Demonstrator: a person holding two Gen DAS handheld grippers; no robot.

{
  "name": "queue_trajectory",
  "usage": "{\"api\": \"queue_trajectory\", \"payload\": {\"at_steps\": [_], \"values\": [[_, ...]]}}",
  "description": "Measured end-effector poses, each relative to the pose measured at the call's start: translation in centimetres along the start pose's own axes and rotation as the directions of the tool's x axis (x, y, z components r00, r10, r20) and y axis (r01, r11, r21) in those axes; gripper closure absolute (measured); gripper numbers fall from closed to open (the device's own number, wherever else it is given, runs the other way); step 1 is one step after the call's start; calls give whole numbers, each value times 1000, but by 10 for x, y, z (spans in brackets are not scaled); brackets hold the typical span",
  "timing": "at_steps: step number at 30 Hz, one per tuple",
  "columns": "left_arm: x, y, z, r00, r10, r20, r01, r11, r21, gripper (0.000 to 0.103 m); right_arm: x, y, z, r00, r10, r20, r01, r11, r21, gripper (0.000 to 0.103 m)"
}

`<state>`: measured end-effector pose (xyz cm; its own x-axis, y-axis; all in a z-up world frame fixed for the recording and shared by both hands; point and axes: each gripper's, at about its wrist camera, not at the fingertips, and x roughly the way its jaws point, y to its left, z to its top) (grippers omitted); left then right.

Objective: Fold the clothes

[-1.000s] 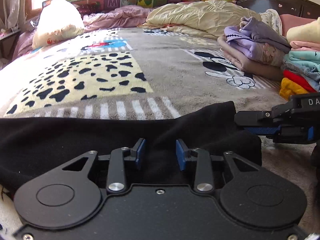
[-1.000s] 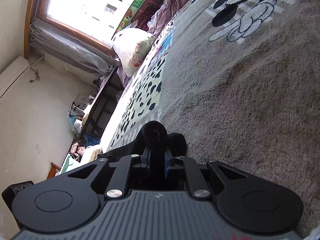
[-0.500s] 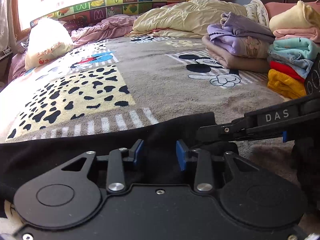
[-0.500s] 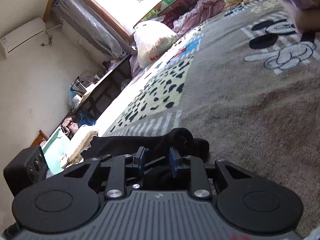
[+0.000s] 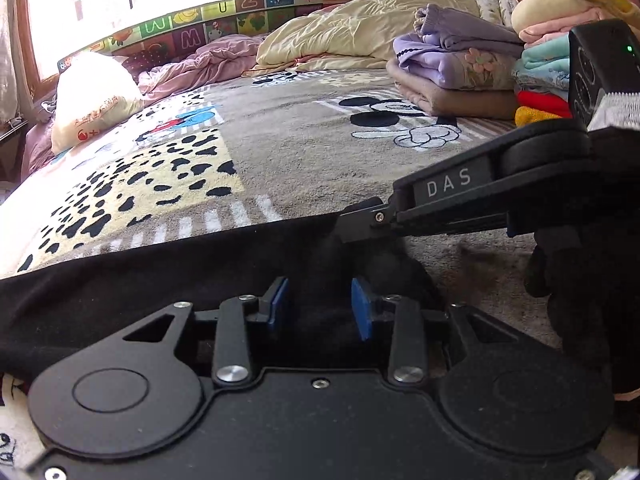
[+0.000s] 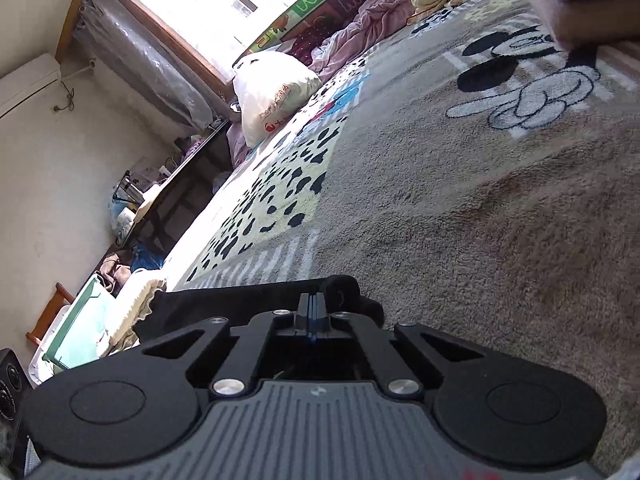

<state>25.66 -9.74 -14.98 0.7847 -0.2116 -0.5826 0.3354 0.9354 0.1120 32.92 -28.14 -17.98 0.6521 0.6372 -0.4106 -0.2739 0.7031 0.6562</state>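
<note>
A black garment [image 5: 160, 280] lies stretched along the near edge of the bed, and its right end bunches into a small lump [image 6: 340, 292]. My left gripper [image 5: 320, 312] hovers low over that end, open, with dark cloth lying in the gap between its blue pads [image 5: 362, 314]. From the right, my right gripper [image 5: 352, 228] reaches in to the garment's far corner. In the right wrist view, my right gripper [image 6: 314, 310] has its jaws pressed together on the black garment's [image 6: 240, 304] edge. A dark-gloved hand [image 5: 580, 280] holds it.
A grey cartoon-print blanket [image 5: 320, 152] covers the bed. Folded clothes are stacked at the right: a purple and tan pile [image 5: 460, 76] and a taller mixed pile [image 5: 548, 64]. A cream quilt [image 5: 360, 36] and white pillow [image 5: 92, 92] lie at the back. Boxes and clutter [image 6: 80, 332] sit on the floor.
My right gripper's jaws have closed onto the garment's end while the wrist rolled. The left gripper slid right along the garment toward that end, its gap unchanged.
</note>
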Motion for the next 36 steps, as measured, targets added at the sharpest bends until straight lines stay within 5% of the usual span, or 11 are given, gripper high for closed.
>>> {"api": "queue_trajectory", "payload": {"at_steps": [3,6,8,10,11,15,21,25,29,32,36], "values": [[-26,25,6,999,36,30,-34,998,-57,70,0,2,-2,1000,0,3,0,1000,-16,103],[-40,59,4,981,184,65,-177,979,-99,70,-2,-11,-1,999,45,1,-45,997,68,103],[-36,78,-7,979,204,19,-201,973,-114,70,-1,-13,-1,999,52,0,-52,995,79,103],[-22,81,-30,979,196,-56,-198,979,-38,70,-1,-12,-1,999,50,0,-50,996,75,103],[-23,81,-37,981,192,-17,-192,981,-19,68,-1,-11,-1,999,50,0,-50,996,73,103],[-48,89,-21,976,215,43,-209,971,-114,67,1,-15,0,998,67,-4,-67,993,96,103],[-50,75,-9,987,133,86,-116,977,-181,67,-1,-11,2,998,58,-2,-58,996,71,103],[-23,51,-24,992,123,-6,-123,989,-84,65,-9,17,2,997,72,9,-71,995,-74,78],[-32,54,-21,993,117,8,-117,991,-61,64,-3,34,-3,998,50,-43,-57,983,-173,75],[-66,82,-28,987,146,71,-132,976,-172,62,3,22,-6,998,27,-59,-35,991,-132,91],[-98,135,-52,978,203,54,-168,909,-381,62,-4,19,-3,998,38,-59,-45,993,-110,90]]}}
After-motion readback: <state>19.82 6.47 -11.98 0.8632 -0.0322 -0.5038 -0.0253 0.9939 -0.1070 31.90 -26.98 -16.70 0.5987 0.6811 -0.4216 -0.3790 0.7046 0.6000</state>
